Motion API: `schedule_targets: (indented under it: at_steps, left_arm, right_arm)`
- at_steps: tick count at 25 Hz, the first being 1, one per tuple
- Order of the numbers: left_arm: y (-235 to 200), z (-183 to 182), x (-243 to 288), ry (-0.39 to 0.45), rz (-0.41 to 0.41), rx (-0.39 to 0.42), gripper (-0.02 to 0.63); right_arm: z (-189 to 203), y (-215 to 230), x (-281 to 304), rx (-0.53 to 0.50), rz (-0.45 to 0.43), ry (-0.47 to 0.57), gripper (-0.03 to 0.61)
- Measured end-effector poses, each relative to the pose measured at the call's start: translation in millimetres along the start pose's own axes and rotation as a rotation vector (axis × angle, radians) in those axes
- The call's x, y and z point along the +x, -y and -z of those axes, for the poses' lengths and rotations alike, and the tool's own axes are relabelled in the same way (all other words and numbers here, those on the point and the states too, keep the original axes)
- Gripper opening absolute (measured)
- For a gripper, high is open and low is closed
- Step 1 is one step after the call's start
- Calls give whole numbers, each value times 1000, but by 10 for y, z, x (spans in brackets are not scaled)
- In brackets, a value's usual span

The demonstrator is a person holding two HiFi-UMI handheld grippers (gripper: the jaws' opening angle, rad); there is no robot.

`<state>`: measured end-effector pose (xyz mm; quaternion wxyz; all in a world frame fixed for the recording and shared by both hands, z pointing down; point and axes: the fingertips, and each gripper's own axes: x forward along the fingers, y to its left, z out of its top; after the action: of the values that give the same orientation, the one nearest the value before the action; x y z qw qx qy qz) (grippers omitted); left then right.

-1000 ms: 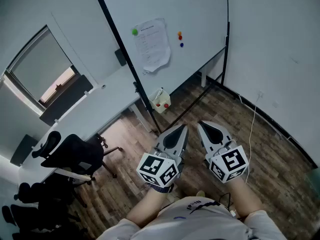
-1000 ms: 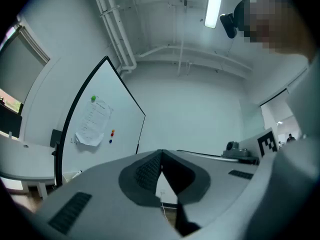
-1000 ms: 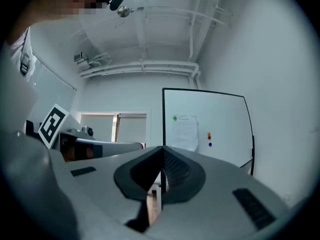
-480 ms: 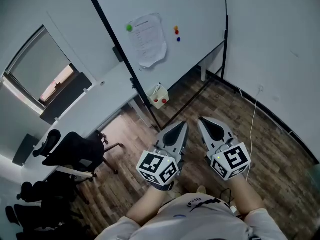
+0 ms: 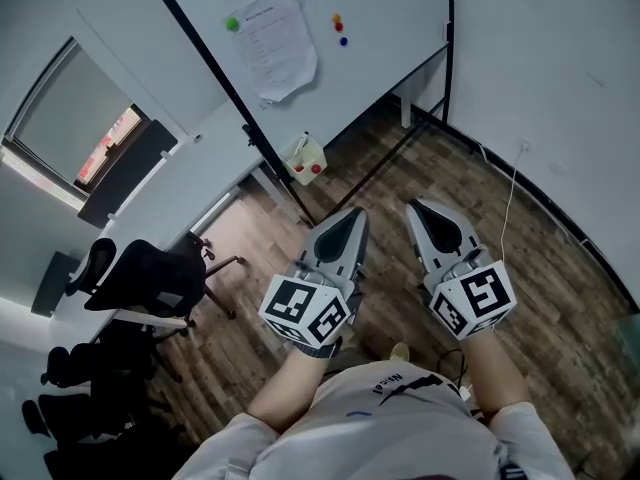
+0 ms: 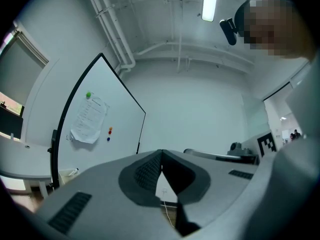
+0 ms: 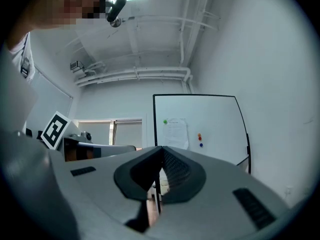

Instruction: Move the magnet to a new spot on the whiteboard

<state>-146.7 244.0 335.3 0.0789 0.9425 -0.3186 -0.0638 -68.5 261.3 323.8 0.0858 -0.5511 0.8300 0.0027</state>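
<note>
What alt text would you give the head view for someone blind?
From above, a person holds two shut tongs, the left tongs and right tongs, over a wood floor, pointing toward a whiteboard. On the board are a paper, a green magnet and three small magnets.
</note>
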Motion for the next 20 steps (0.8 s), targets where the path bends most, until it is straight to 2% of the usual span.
schedule_targets:
  at_steps: [8,20]
  left_arm:
    - [192,100,304,-21,36,1,11]
    - [-178,125,924,-11,49,-3,11]
  right_arm:
    - [2,236,-5,6,-3,-8,12]
    - [101,678,466,-11,12,-31,12]
